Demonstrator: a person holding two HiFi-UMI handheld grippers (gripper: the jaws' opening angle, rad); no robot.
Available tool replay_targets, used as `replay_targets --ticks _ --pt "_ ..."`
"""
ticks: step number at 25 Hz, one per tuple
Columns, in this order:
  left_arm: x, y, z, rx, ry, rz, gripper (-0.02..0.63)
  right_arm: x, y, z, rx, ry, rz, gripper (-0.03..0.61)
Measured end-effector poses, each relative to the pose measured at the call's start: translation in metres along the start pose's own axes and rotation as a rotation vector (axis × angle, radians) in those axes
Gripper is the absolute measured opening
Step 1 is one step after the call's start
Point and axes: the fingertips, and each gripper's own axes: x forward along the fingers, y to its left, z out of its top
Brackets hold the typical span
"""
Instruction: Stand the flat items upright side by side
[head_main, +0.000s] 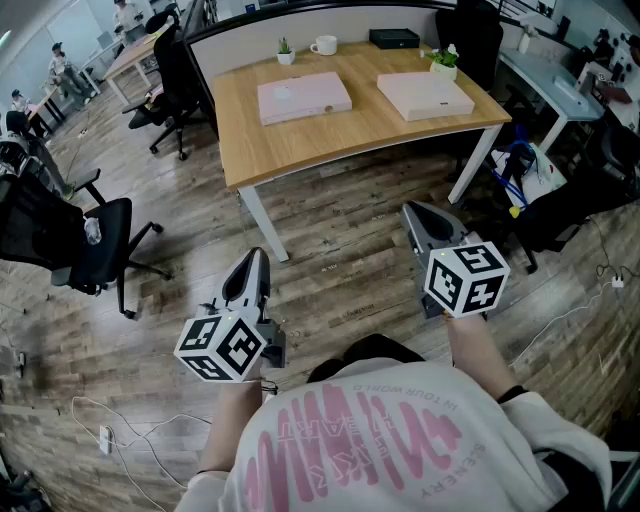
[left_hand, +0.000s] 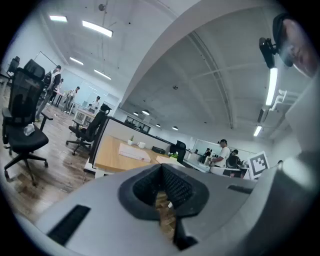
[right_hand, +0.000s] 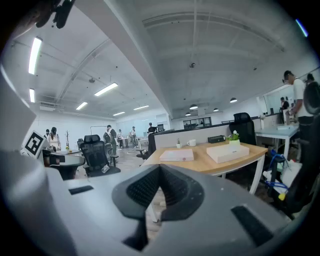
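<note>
Pale wood tops the desk (head_main: 372, 138) on the far side of the plank floor (head_main: 330, 250), and both flat items lie flat on it, neither one standing. The left pink box (head_main: 303, 98) sits on the desk's left half. The right pink box (head_main: 424, 95) sits toward its right edge, and a bare strip of wood keeps the two apart. Along the desk's far edge I see a small potted plant (head_main: 285, 50), a white mug (head_main: 324, 45) just right of it, a black case (head_main: 394, 38), and a second plant (head_main: 446, 58) just beyond the right pink box.

I hold both tools low and near my body, well short of the desk. My left gripper (head_main: 255, 258) has its jaws pressed together with nothing between them. In the left gripper view only floor shows through the small gap below its ribbed pads (left_hand: 177, 188). My right gripper (head_main: 412, 212) is pressed together and empty too. Its pads (right_hand: 142, 188) meet in the right gripper view, with both boxes on the desk beyond them. The left marker cube (head_main: 222, 347) and the right marker cube (head_main: 466, 278) sit at the near ends of the tools, by my hands. A black office chair (head_main: 85, 235) stands on the floor off to the left, apart from the desk.
</note>
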Motion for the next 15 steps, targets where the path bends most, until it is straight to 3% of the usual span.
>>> replay_targets --ticks 8,15 --pt "0.055 0.016 -0.015 -0.025 0.041 0.019 0.002 0.049 -0.04 -0.008 0.001 0.04 -0.001 -0.003" --pt "0.15 0.018 0.012 -0.025 0.018 0.049 0.003 0.127 -0.108 0.021 0.0 0.048 0.027 -0.003"
